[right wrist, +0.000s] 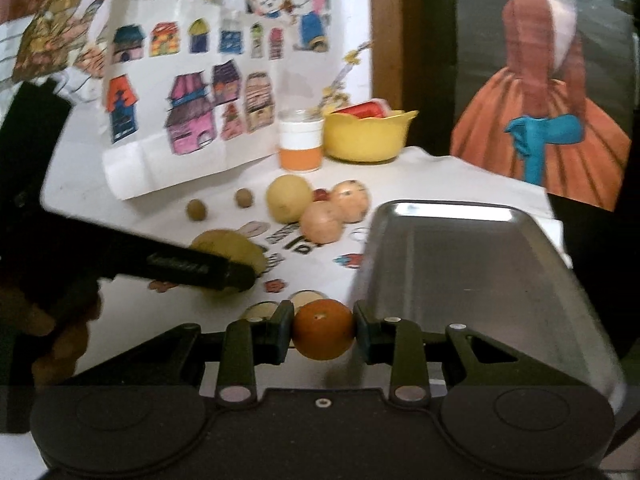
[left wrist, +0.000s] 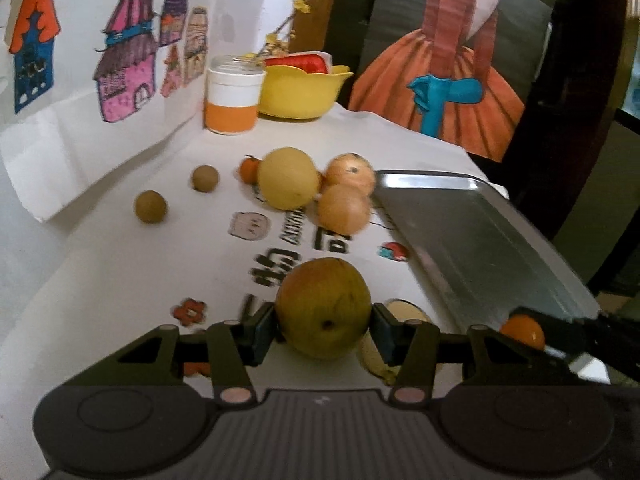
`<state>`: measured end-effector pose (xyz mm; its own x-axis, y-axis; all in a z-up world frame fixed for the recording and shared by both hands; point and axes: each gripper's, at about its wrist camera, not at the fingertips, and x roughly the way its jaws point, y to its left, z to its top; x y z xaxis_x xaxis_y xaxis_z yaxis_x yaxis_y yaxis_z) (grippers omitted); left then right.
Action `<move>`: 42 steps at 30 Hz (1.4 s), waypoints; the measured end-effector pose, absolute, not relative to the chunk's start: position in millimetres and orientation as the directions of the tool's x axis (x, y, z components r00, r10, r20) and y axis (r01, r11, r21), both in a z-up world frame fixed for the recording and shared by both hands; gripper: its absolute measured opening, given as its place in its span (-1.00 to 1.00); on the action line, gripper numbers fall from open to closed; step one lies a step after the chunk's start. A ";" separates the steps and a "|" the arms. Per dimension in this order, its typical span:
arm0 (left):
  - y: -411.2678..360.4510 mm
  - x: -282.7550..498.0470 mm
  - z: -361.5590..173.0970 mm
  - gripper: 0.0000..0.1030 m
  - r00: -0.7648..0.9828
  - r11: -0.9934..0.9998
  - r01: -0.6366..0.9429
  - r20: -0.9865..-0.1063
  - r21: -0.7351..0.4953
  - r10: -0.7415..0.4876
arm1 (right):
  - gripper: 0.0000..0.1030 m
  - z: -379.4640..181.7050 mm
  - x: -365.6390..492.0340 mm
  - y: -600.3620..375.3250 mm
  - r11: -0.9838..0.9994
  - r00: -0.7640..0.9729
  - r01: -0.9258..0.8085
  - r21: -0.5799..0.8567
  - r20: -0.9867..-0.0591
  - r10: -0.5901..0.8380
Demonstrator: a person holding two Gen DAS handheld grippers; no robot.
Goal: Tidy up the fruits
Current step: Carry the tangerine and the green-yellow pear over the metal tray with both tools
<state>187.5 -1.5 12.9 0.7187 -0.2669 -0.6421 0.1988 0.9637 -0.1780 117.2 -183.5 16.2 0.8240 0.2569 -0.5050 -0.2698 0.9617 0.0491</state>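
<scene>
In the left wrist view, the left tool point(left wrist: 323, 330) sat at the lower centre of the frame, clenched on a greenish-yellow pear point(left wrist: 323, 307) with a reddish blush, one finger pressed against each side of the fruit. Above it, at mid-frame on the white table point(left wrist: 100, 280), lay a large yellow fruit point(left wrist: 288, 178), two tan round fruits point(left wrist: 347, 194) touching each other just to its right, and a small orange fruit point(left wrist: 249, 169) peeking out at its left edge. Two small brown fruits point(left wrist: 178, 192) lay apart to the left. A metal tray point(left wrist: 472, 236) stretched from mid-right toward the lower right, with nothing in it. At the lower right edge, the right tool point(left wrist: 560, 332) showed as a dark finger against an orange point(left wrist: 522, 330). A white-and-orange jar point(left wrist: 233, 94) and a yellow bowl point(left wrist: 304, 90) stood at upper centre (the bowl held something red).

In the right wrist view, the right tool point(right wrist: 324, 330) at lower centre gripped the orange point(right wrist: 323, 330) between its two fingers, just left of the tray's point(right wrist: 472, 264) near corner. At left of centre, the left tool point(right wrist: 224, 276) reached in as a dark bar across the pear point(right wrist: 236, 250), which it partly hid. The yellow fruit point(right wrist: 289, 198) and the tan pair point(right wrist: 336, 210) lay above centre, the brown ones point(right wrist: 220, 205) to their left.
</scene>
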 end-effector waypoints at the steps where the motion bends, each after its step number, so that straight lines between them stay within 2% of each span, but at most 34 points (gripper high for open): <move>1: -4.6 185.4 13.2 0.08 0.716 0.960 0.206 -0.640 -0.188 -0.279 | -0.33 16.5 116.6 -188.1 0.965 0.829 -0.257 0.050 -0.502 0.247; 24: -85.2 178.0 21.2 0.07 0.678 0.900 0.351 -0.593 -0.257 -0.434 | -0.33 1.5 116.4 -247.7 0.993 0.851 -0.098 0.065 -0.513 0.117; 42: -105.2 184.0 10.8 0.08 0.643 0.890 0.366 -0.616 -0.273 -0.454 | -0.32 -3.3 116.4 -265.4 0.994 0.840 -0.052 0.091 -0.534 0.093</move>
<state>184.0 -105.2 10.8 0.6434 -0.4540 -0.6164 0.3665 0.8896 -0.2727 116.4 -265.4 -3.3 0.8404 0.0927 -0.5340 -0.0516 0.9945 0.0914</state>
